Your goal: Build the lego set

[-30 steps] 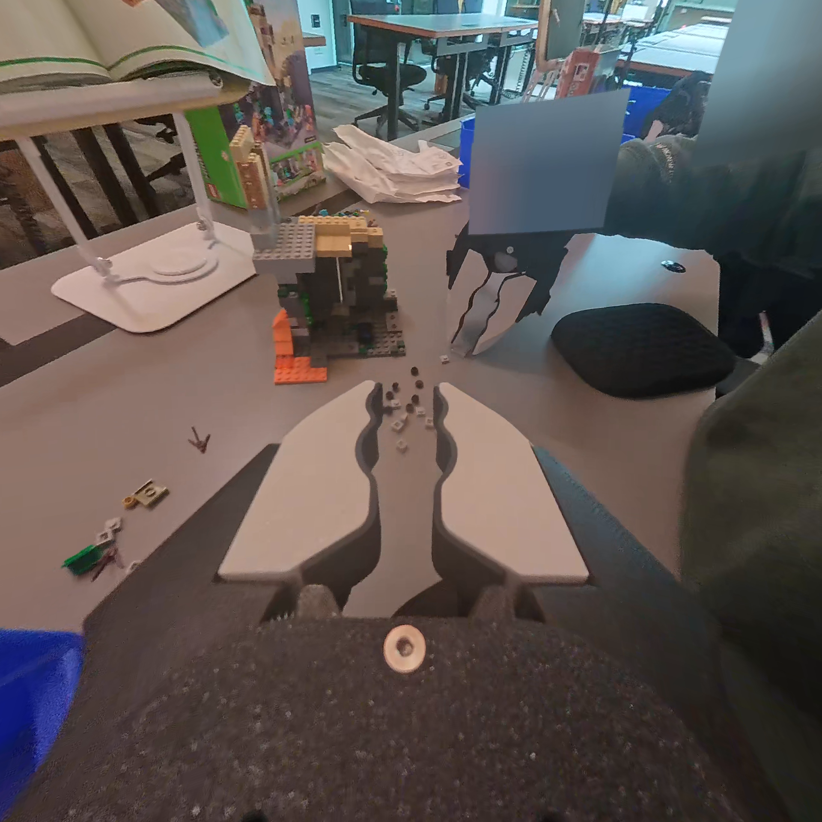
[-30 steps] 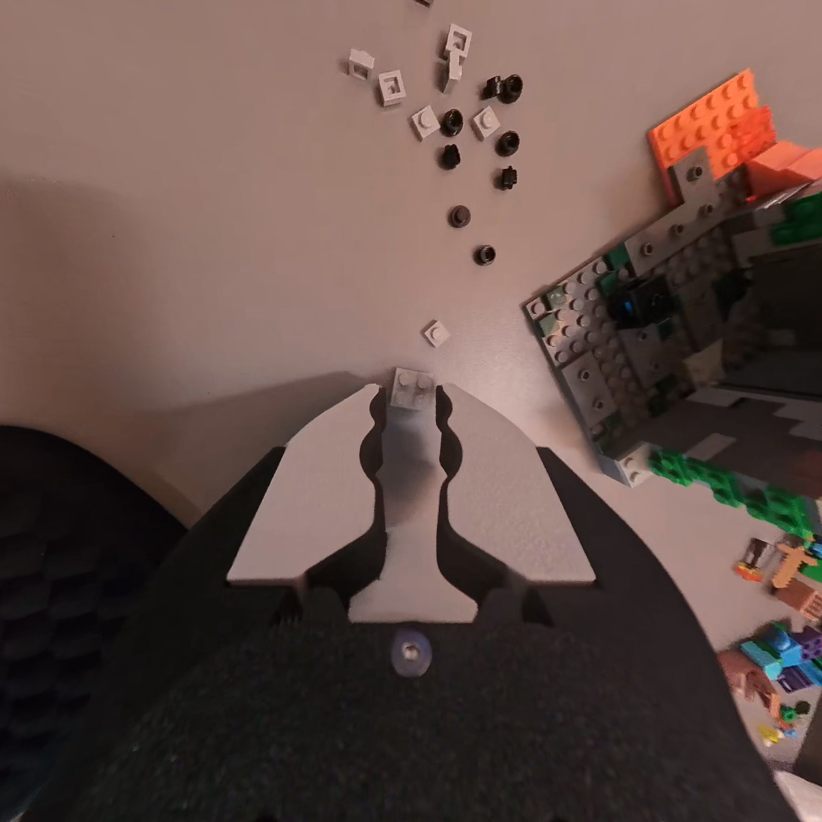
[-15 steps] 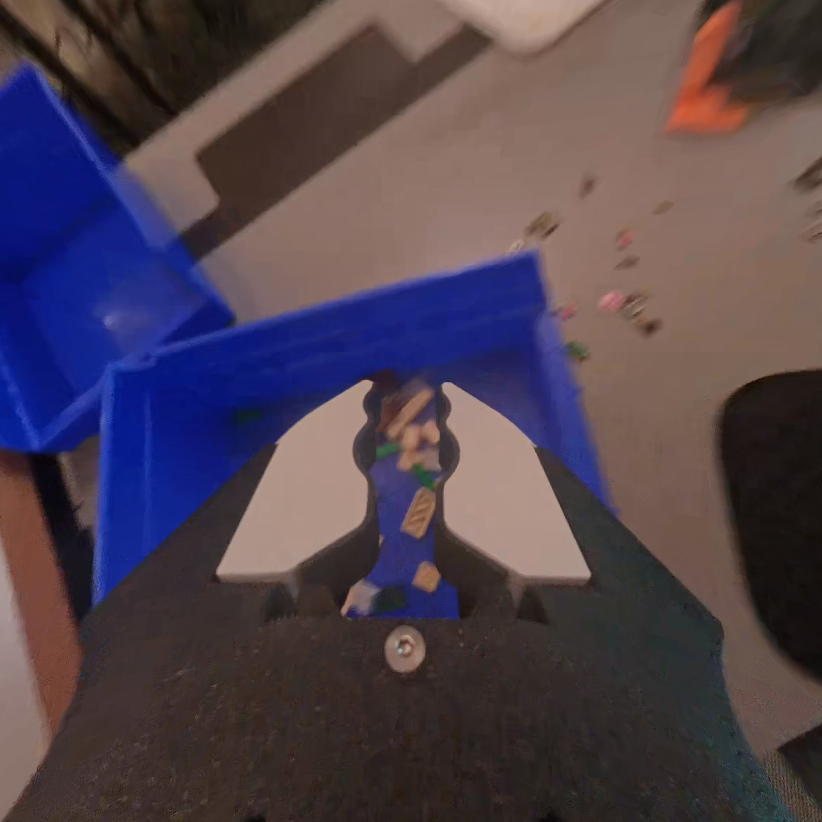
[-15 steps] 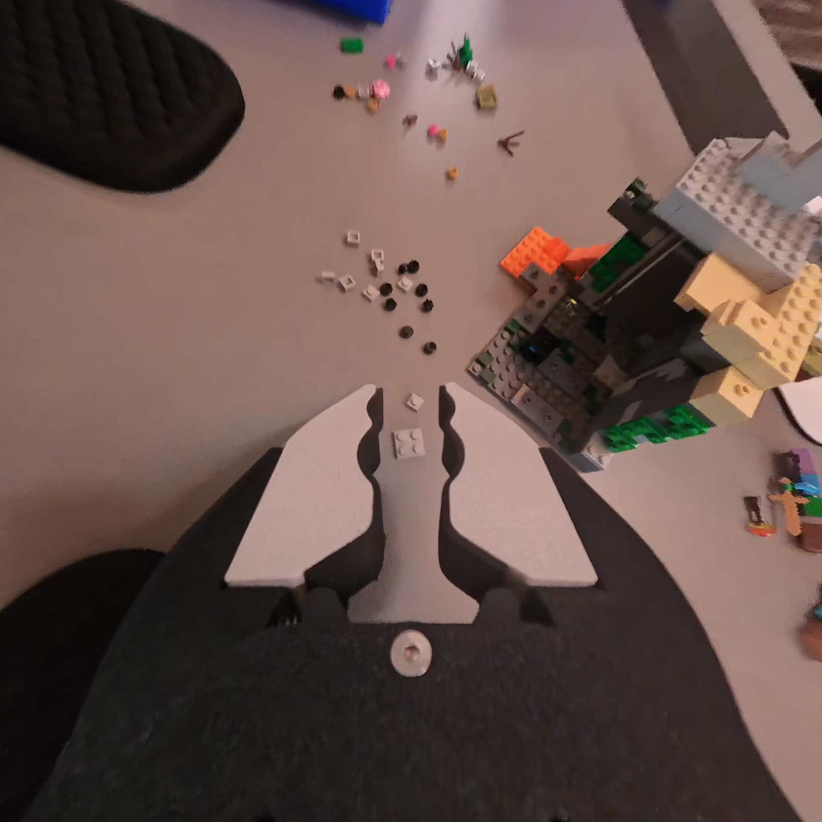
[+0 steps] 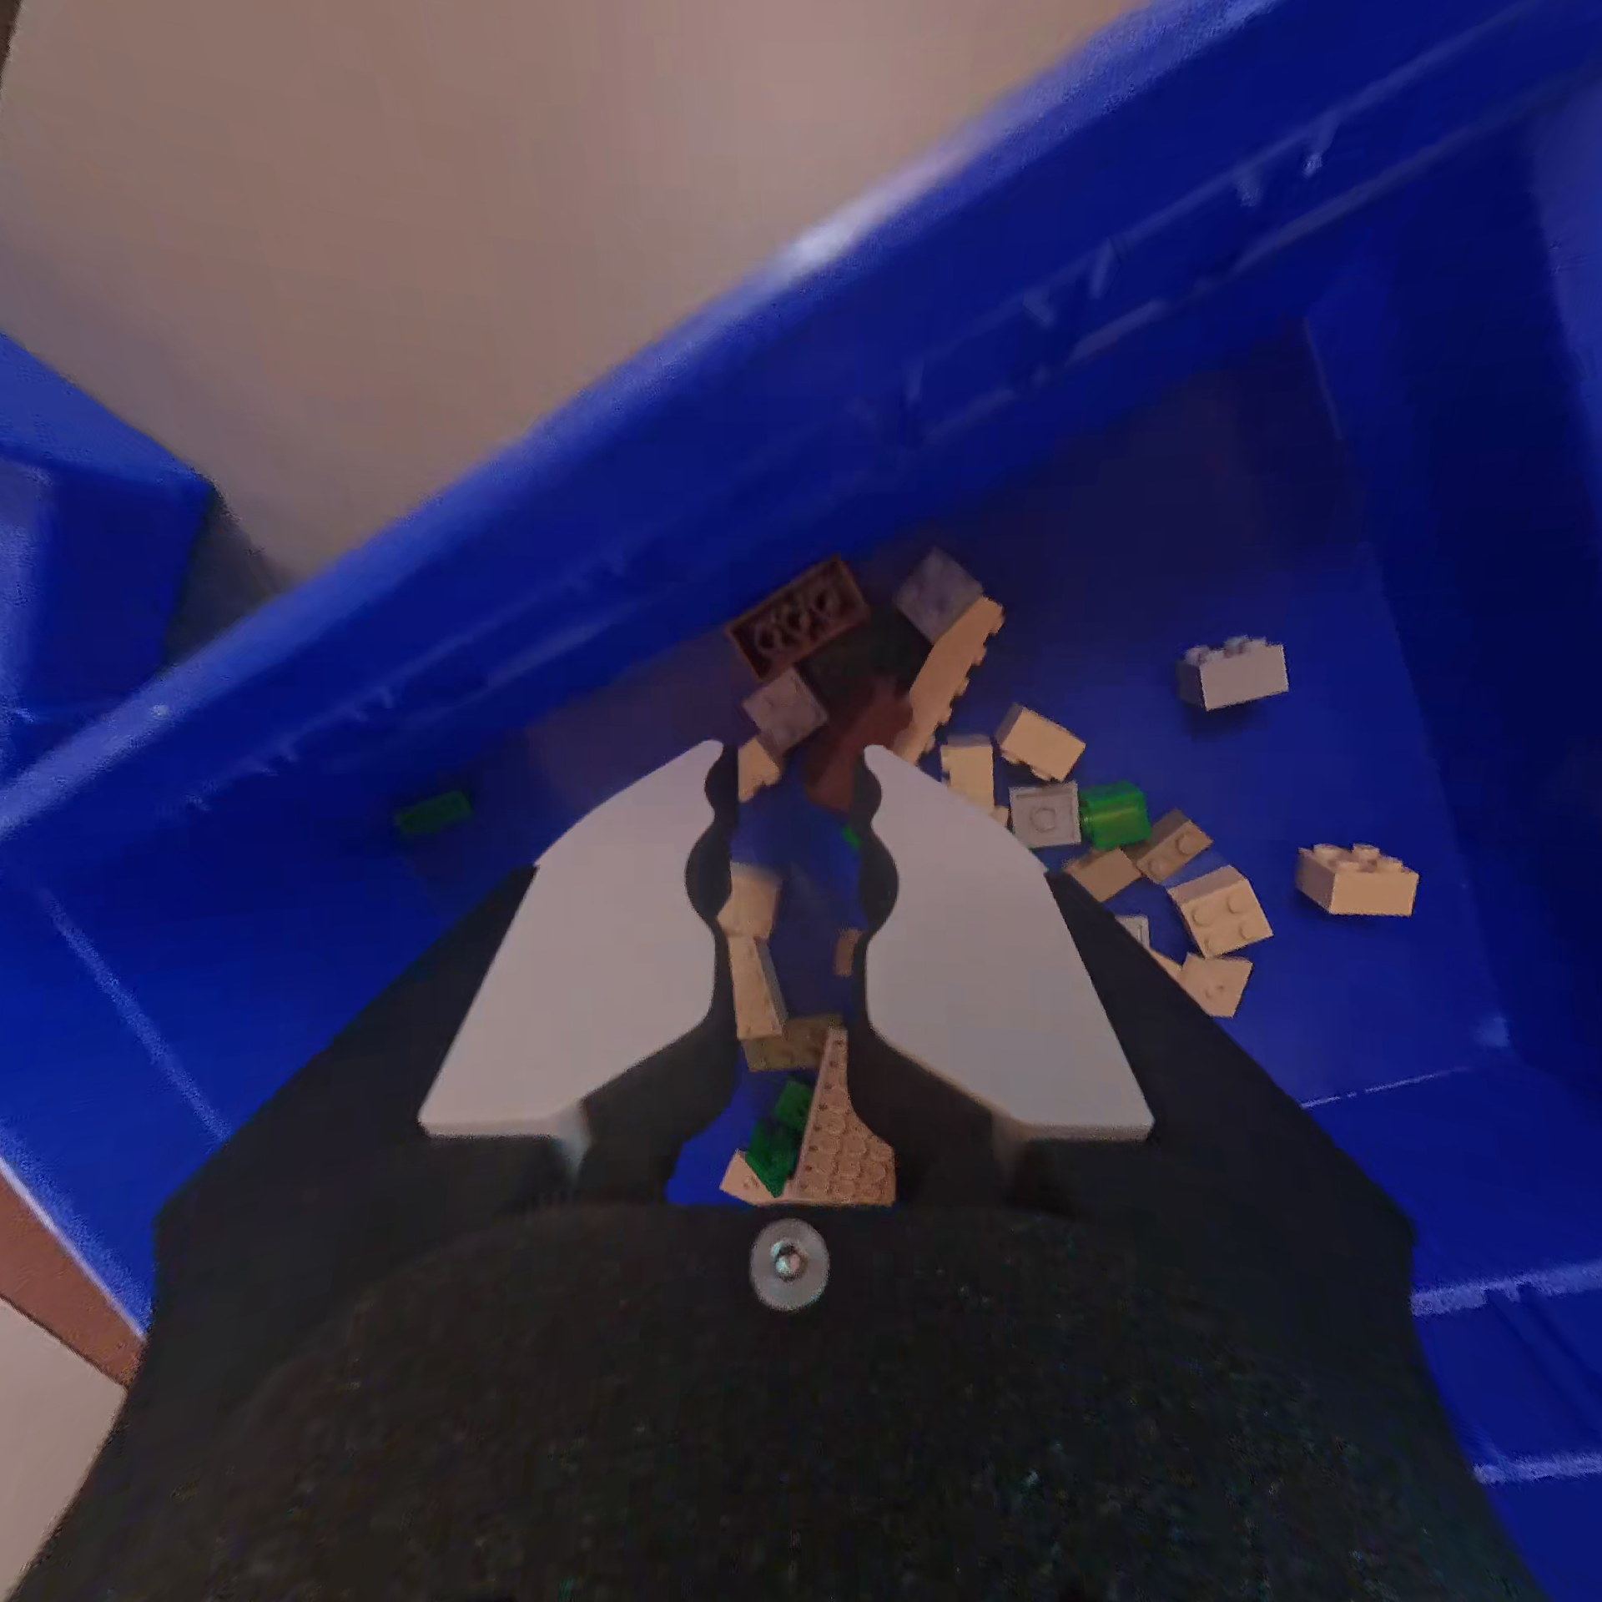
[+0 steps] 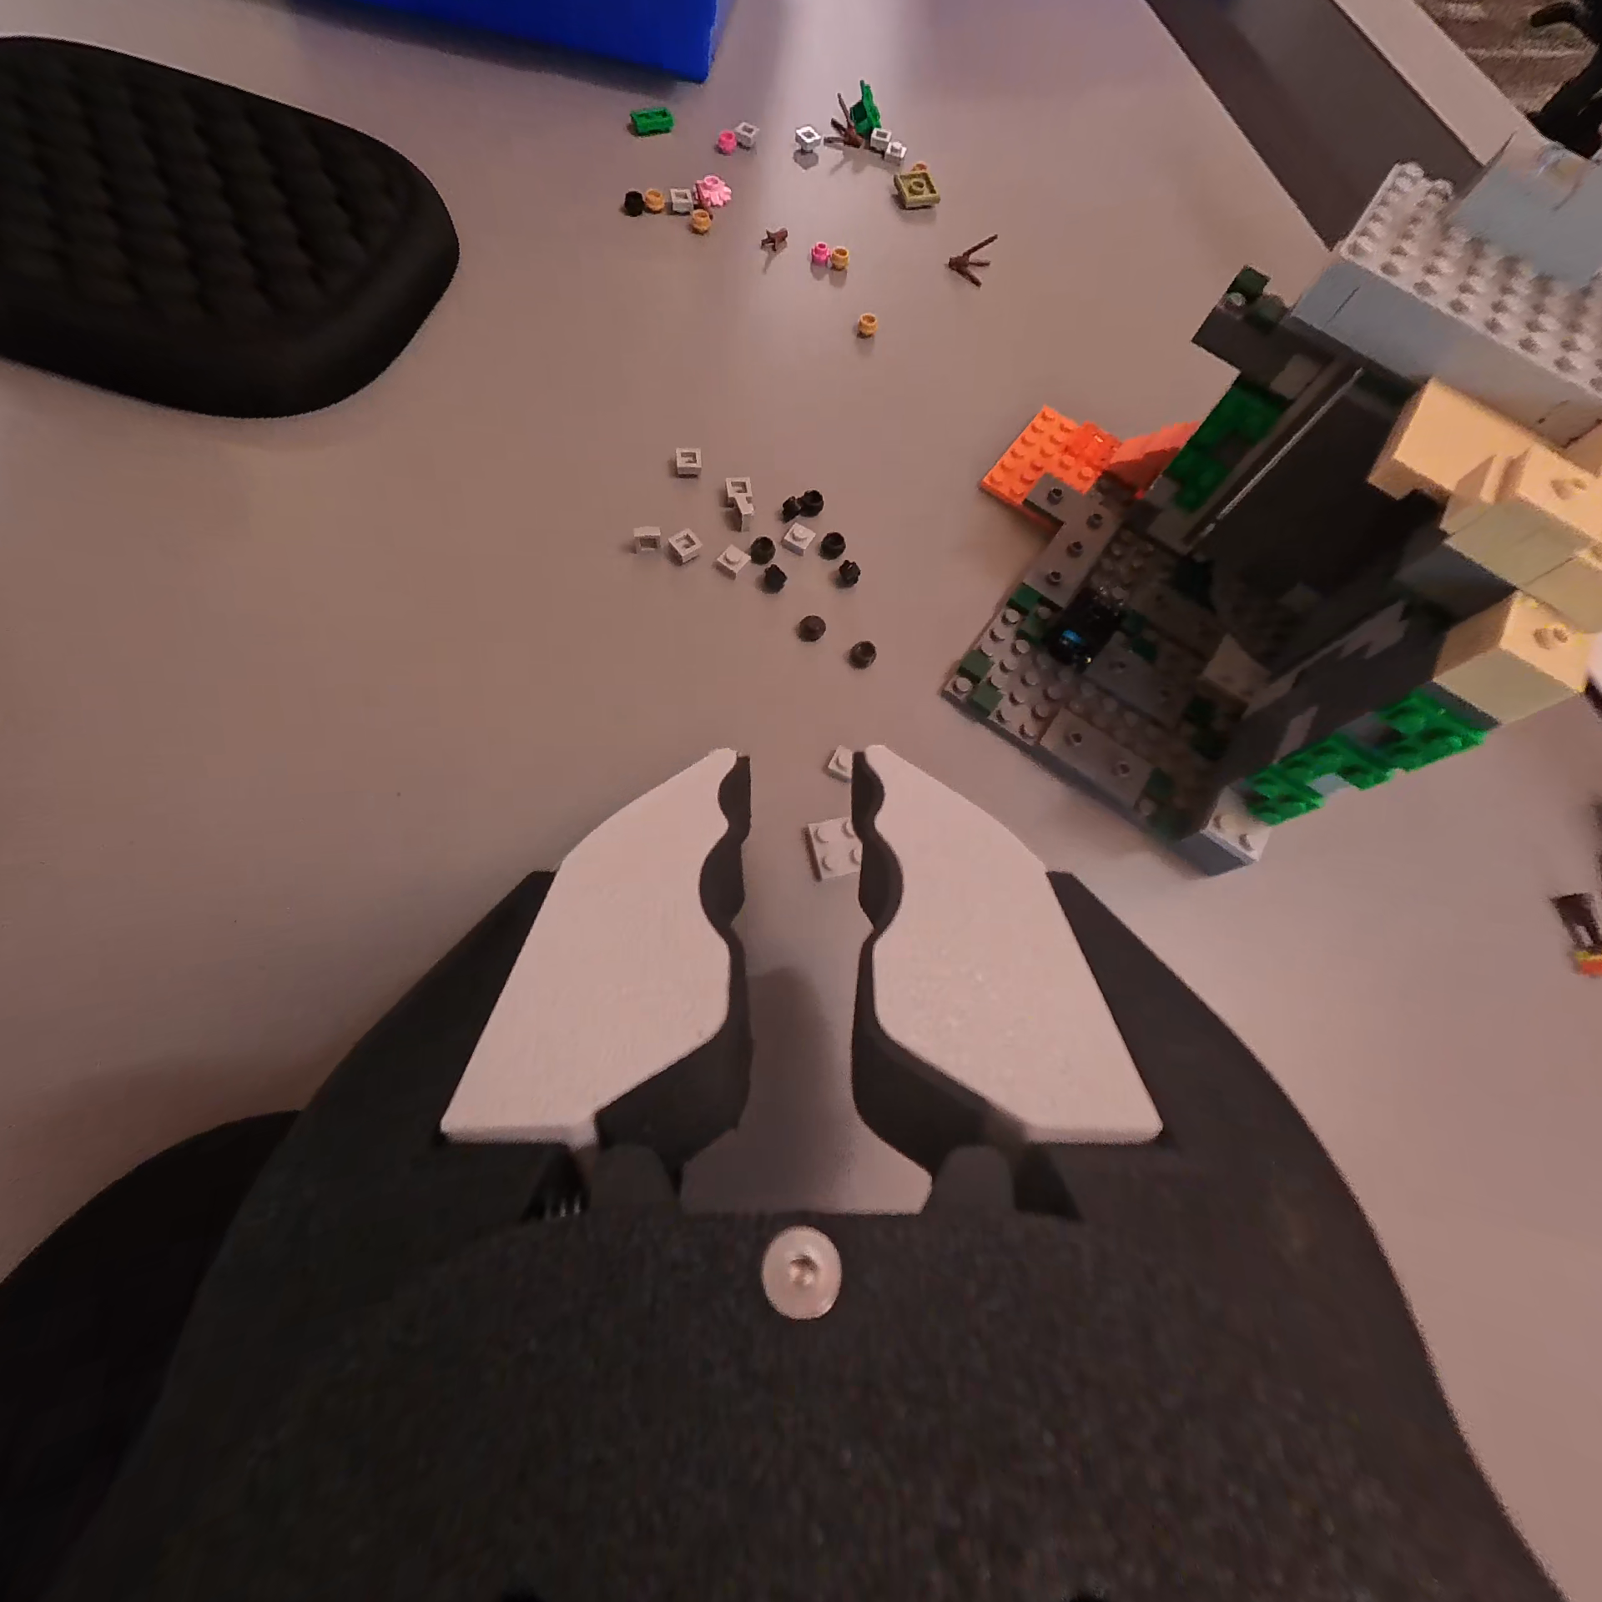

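Left wrist view: left gripper (image 5: 793, 763) hangs over a blue bin (image 5: 607, 485), tongs apart, nothing pressed between them.
Bin contents: loose bricks, mostly tan, some grey, a brown brick (image 5: 797, 615), a green brick (image 5: 1114, 815), a reddish-brown piece (image 5: 845, 754) just beyond the fingertips.
Second bin: a further blue bin (image 5: 78, 537) sits left, contents hidden.
Right wrist view: right gripper (image 6: 797, 763) hovers above the grey table (image 6: 347, 693), tongs apart, empty.
Nearest items: a grey 2x2 plate (image 6: 832, 845) lies below the gap, beside the right finger; contact not evident.
Surroundings: small grey and black pieces (image 6: 763, 537) ahead; brick model (image 6: 1300, 607) right; black pad (image 6: 199, 225) left.
Handling advice: centre the tongs on 1 piece before closing.
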